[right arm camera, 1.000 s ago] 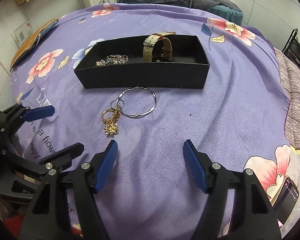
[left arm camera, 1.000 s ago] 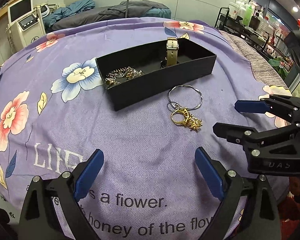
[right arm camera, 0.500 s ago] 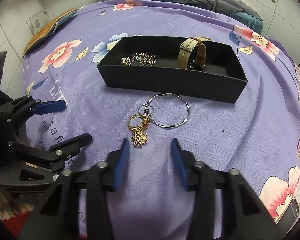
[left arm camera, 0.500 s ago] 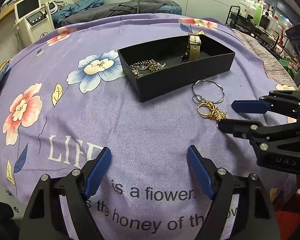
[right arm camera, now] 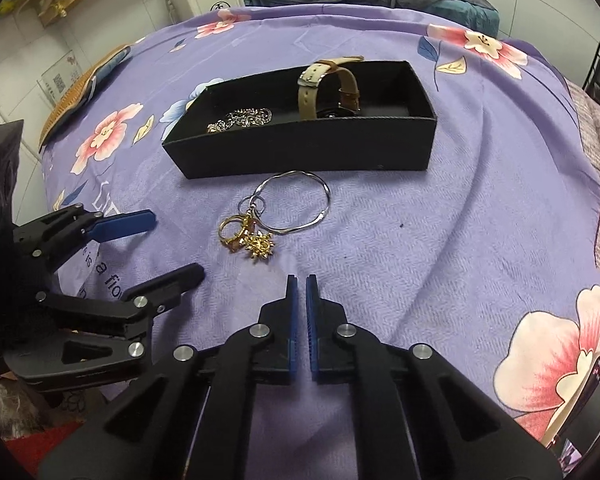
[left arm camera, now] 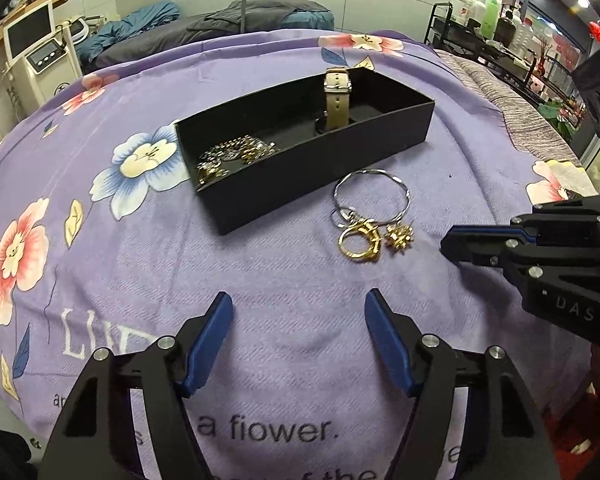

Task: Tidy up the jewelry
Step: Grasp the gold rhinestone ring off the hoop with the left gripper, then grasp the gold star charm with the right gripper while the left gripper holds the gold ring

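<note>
A black open box [left arm camera: 340, 152] [right arm camera: 300, 152] sits on the purple flowered cloth. It holds a tangle of chains [left arm camera: 232, 154] [right arm camera: 242, 118] and a beige-strap watch [left arm camera: 337, 98] [right arm camera: 326, 86]. In front of it on the cloth lie a silver bangle [left arm camera: 370, 194] [right arm camera: 296, 204], a gold ring [left arm camera: 358, 240] [right arm camera: 232, 234] and a gold spiky brooch [left arm camera: 399, 237] [right arm camera: 261, 246]. My left gripper [left arm camera: 298, 312] [right arm camera: 172, 246] is open and empty, short of the jewelry. My right gripper [right arm camera: 299, 284] [left arm camera: 450, 240] is shut and empty, just before the brooch.
A phone [right arm camera: 588, 412] lies at the cloth's near right edge. A woven item [right arm camera: 72, 100] lies at the left edge. A machine with a screen [left arm camera: 36, 52] stands beyond the bed, and a shelf rack of bottles [left arm camera: 488, 28] stands at the right.
My right gripper has closed from wide open to shut and moved nearer the gold pieces. My left gripper has shifted back toward the jewelry, still open.
</note>
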